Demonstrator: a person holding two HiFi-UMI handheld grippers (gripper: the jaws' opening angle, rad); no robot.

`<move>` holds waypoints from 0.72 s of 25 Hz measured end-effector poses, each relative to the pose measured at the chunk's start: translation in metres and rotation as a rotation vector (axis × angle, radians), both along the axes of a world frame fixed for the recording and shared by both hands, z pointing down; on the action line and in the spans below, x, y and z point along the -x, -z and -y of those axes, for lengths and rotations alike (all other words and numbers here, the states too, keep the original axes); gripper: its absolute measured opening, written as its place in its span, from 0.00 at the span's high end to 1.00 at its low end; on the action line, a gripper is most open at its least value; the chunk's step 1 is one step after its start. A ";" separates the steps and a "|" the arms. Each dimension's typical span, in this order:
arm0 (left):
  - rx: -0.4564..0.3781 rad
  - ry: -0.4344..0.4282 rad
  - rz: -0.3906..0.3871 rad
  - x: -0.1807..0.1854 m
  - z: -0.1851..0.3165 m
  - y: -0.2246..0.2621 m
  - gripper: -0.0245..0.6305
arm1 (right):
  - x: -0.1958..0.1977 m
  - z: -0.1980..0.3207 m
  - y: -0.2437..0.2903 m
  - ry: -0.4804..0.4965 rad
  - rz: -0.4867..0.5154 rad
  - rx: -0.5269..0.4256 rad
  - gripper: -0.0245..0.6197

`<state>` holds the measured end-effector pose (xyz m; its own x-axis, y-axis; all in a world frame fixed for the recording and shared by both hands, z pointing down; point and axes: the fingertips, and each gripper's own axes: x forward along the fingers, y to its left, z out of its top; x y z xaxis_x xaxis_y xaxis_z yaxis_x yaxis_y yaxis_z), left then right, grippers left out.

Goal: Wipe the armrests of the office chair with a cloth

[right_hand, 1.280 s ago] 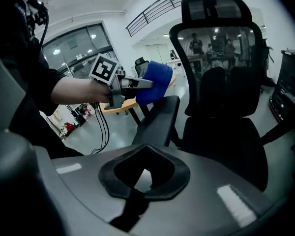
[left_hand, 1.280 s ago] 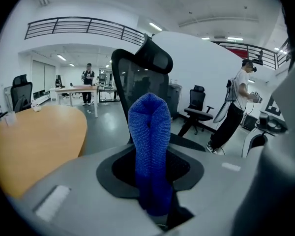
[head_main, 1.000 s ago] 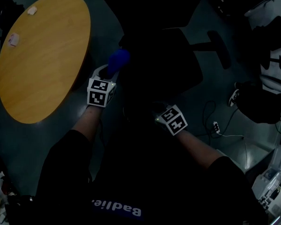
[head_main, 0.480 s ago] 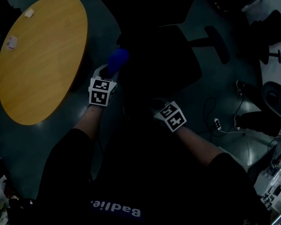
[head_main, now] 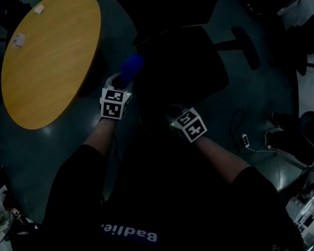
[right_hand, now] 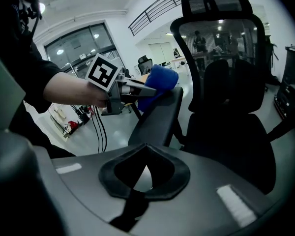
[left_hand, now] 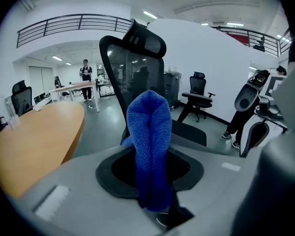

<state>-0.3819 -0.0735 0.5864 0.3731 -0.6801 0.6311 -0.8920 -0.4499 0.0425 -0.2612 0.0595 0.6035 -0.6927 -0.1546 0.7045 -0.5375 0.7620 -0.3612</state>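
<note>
Cloth (left_hand: 148, 146) still pinched in left claw (head_main: 123, 80), right claw (right_hand: 146, 146) closed, empty.

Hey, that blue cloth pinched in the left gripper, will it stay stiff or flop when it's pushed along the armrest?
Probably floppy: the blue cloth stands folded over only because the left gripper pinches it. Its knitted, fuzzy surface looks soft and light, so it should squash and drag against the armrest rather than slide freely.

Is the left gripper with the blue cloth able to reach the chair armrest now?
Likely yes: in the right gripper view, the blue cloth in the left gripper seems to lie against the armrest, with nothing between them.
</note>
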 end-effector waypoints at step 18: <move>0.023 0.075 0.033 -0.029 -0.053 0.000 0.76 | -0.010 -0.006 0.000 0.090 0.020 -0.018 0.95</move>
